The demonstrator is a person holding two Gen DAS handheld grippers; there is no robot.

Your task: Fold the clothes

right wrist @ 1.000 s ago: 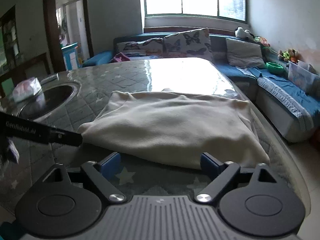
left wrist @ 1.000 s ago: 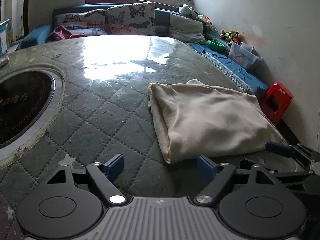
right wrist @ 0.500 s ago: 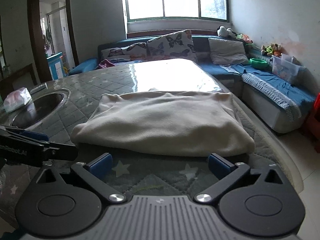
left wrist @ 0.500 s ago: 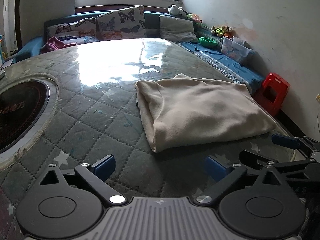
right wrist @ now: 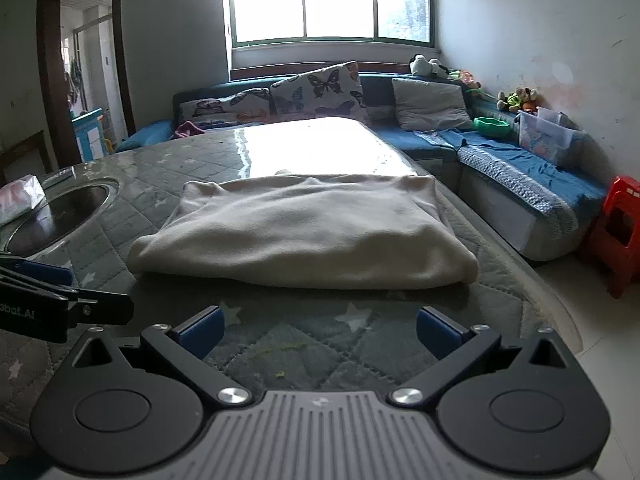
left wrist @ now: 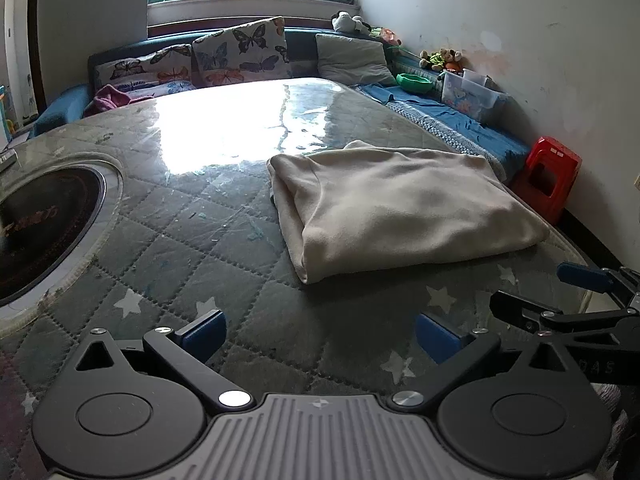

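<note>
A cream garment (left wrist: 400,204) lies folded into a flat rectangle on the quilted grey table (left wrist: 200,248), towards its right edge; it also shows in the right wrist view (right wrist: 304,228). My left gripper (left wrist: 320,334) is open and empty, above the table short of the garment's near corner. My right gripper (right wrist: 318,330) is open and empty, in front of the garment's near folded edge, not touching it. The right gripper also shows at the right of the left wrist view (left wrist: 576,300), and the left gripper at the left of the right wrist view (right wrist: 48,292).
A round dark inset (left wrist: 44,216) sits in the table's left part, with a tissue pack (right wrist: 20,196) beside it. A blue sofa (right wrist: 500,160) with cushions runs along the back and right wall. A red stool (right wrist: 616,228) stands on the floor at the right.
Both grippers have drawn back from the folded garment and risen; its near edge now lies farther from the fingertips. The jaws have opened wider. The garment has not moved.
</note>
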